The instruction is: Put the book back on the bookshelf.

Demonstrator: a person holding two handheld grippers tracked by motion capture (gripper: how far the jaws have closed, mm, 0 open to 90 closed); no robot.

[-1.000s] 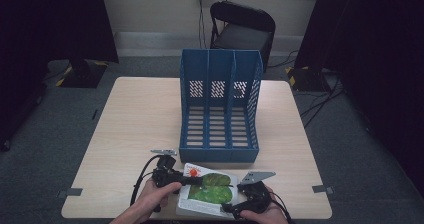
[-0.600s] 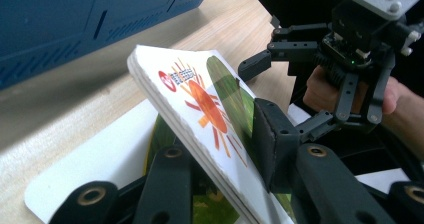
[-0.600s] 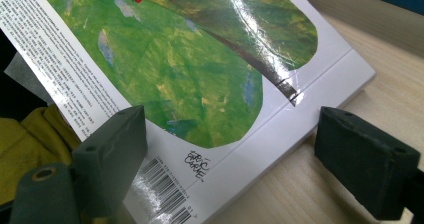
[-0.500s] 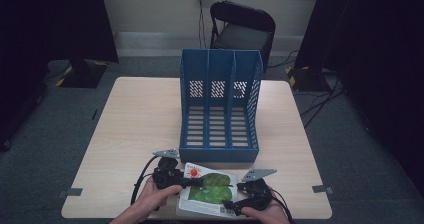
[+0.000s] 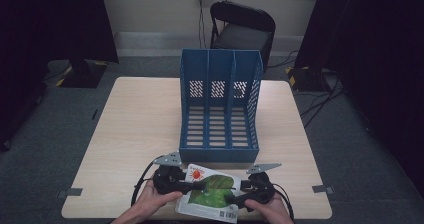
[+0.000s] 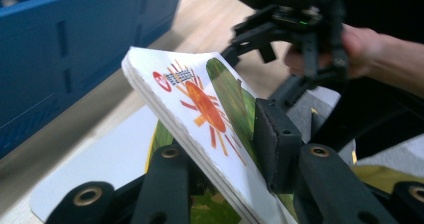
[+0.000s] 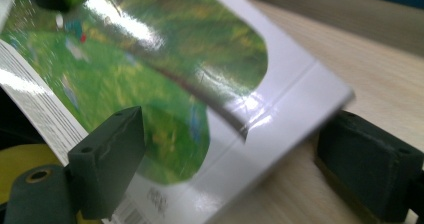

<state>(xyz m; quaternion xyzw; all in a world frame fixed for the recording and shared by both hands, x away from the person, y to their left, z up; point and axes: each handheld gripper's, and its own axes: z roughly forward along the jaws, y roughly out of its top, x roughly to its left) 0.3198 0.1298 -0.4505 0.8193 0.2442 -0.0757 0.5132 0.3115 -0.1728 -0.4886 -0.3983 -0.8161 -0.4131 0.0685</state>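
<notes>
Underneath, pale wooden table (image 5: 140,134), grey carpet (image 5: 60,129).

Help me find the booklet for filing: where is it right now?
In the high view the booklet sits at the table's near edge, just in front of the blue file rack, between the left gripper, shut on it, and the right gripper.

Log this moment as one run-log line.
left gripper: shut on booklet, corner raised | right gripper: open, jaws astride booklet's other end | blue file rack: empty, behind booklet on table
</notes>
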